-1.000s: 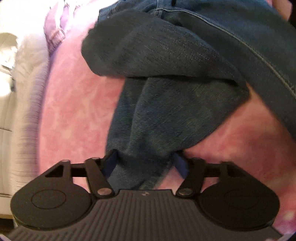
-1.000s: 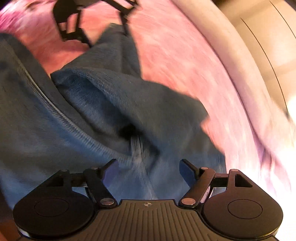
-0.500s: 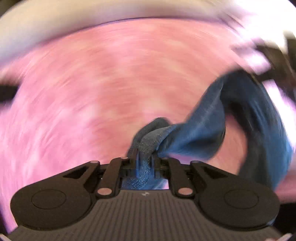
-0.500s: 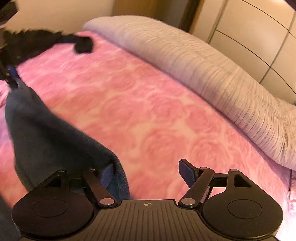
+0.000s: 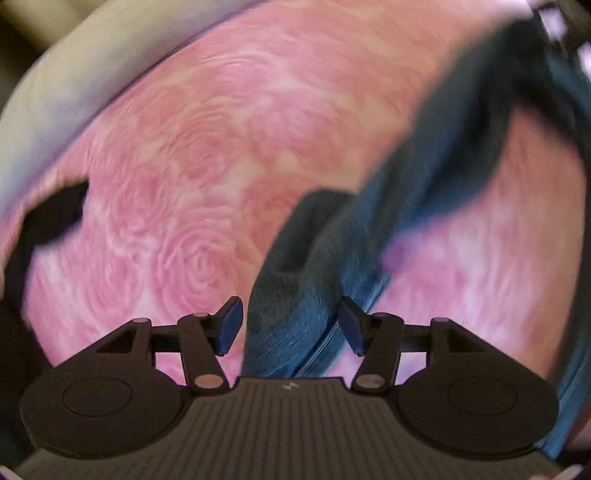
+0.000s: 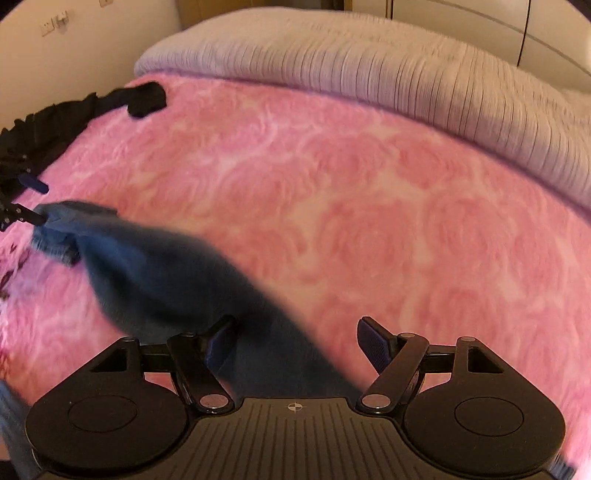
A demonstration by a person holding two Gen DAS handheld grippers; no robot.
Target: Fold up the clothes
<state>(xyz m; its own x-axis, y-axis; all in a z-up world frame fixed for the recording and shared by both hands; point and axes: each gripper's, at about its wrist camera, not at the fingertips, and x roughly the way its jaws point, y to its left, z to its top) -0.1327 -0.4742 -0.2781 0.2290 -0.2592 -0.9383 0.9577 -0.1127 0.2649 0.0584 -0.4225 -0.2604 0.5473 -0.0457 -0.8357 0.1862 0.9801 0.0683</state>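
Note:
A pair of blue jeans (image 5: 317, 280) lies stretched over the pink rose-patterned blanket (image 5: 192, 155). One bunched end sits between the spread fingers of my left gripper (image 5: 290, 325), which is open and not pinching it. From there the denim runs up to the right. In the right wrist view the jeans (image 6: 159, 269) cross from the lower middle to the far left, where the left gripper (image 6: 31, 199) shows small beside their end. My right gripper (image 6: 297, 343) is open, and denim passes over its left finger and into the gap.
A black garment (image 6: 144, 98) lies at the far left corner of the bed and shows as the black garment (image 5: 51, 210) in the left wrist view. A grey ribbed bolster (image 6: 369, 62) runs along the far edge. White cupboard doors (image 6: 480, 22) stand behind it.
My left gripper was shut on a fold of denim half a second ago and now stands open around it. The jeans have been swung out across the blanket. My right gripper stayed open.

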